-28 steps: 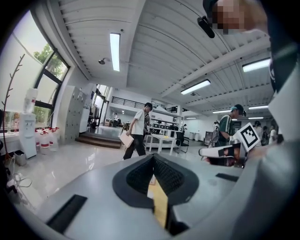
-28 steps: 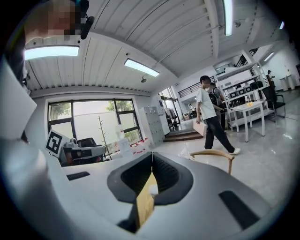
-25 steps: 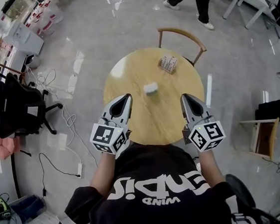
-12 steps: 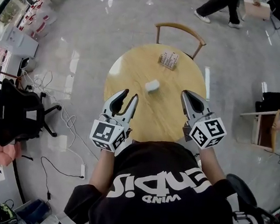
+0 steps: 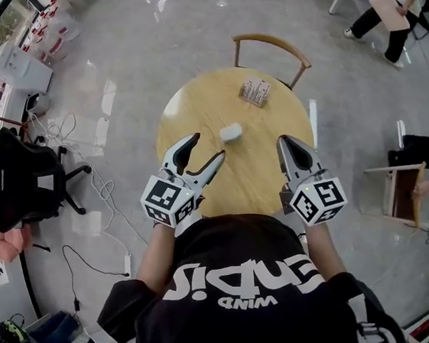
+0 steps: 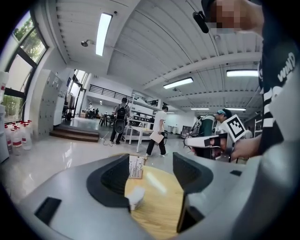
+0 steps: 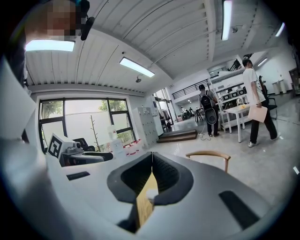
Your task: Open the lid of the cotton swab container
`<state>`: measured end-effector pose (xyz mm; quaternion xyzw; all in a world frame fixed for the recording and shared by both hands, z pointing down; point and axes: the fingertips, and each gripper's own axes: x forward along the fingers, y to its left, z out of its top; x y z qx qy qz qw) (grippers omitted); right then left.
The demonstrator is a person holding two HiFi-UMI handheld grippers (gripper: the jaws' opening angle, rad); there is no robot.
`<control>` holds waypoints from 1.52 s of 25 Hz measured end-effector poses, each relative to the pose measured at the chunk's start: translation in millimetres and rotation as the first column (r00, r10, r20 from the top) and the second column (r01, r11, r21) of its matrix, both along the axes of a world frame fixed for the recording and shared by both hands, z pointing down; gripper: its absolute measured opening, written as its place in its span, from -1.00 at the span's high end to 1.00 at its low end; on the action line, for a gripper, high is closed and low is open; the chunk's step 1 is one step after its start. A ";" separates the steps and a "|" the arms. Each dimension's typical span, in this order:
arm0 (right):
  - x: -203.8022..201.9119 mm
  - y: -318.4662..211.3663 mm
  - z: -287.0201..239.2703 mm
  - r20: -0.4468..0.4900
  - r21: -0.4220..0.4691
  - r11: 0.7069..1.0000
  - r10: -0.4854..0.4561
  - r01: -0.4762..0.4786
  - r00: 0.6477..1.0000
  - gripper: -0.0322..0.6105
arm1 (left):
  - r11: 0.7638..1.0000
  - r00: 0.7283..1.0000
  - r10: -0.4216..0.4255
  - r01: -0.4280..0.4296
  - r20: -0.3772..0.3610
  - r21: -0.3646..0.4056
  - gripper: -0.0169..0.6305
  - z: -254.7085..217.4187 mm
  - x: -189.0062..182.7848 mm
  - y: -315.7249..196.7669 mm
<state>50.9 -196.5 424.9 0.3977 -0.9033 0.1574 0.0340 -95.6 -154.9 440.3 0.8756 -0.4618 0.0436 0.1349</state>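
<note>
A round wooden table (image 5: 207, 104) carries two small things. A small white box (image 5: 230, 132) lies near the middle. A box with upright stick-like contents (image 5: 254, 91), apparently the cotton swab container, stands at the far side. My left gripper (image 5: 207, 146) hovers over the near left of the table, its jaws just opened wide with nothing between them. In the left gripper view the white box (image 6: 136, 197) and the swab box (image 6: 136, 166) show ahead, between the open jaws of that gripper (image 6: 151, 161). My right gripper (image 5: 283, 140) is shut and empty at the near right, well short of both boxes.
A wooden chair (image 5: 271, 46) stands at the table's far edge. A black office chair (image 5: 22, 172) and cables lie on the floor to the left. A person (image 5: 386, 17) walks at the far right, beside a wooden side table (image 5: 397, 191).
My left gripper's jaws went from shut to wide open and it shifted slightly toward the table's middle. The right gripper stayed put. The walking person moved right across the background.
</note>
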 end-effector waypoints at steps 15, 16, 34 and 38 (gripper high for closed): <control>10.6 -5.8 1.7 -0.017 -0.005 0.999 0.049 -0.049 0.999 0.89 | 0.996 0.992 0.081 -0.076 0.100 -0.049 0.09 58.7 5.7 -24.8; 11.5 -6.1 1.6 -0.018 -0.005 0.999 0.052 -0.052 0.998 0.89 | 0.995 0.991 0.086 -0.081 0.102 -0.051 0.09 64.0 6.3 -27.6; 31.6 4.1 5.5 -0.038 -0.021 0.989 0.145 -0.146 0.989 0.89 | 0.973 0.956 0.191 -0.155 0.223 -0.170 0.09 193.8 18.5 -60.2; 37.1 6.5 4.4 -0.046 -0.024 0.986 0.167 -0.168 0.985 0.89 | 0.965 0.947 0.212 -0.163 0.243 -0.205 0.03 213.3 19.8 -65.1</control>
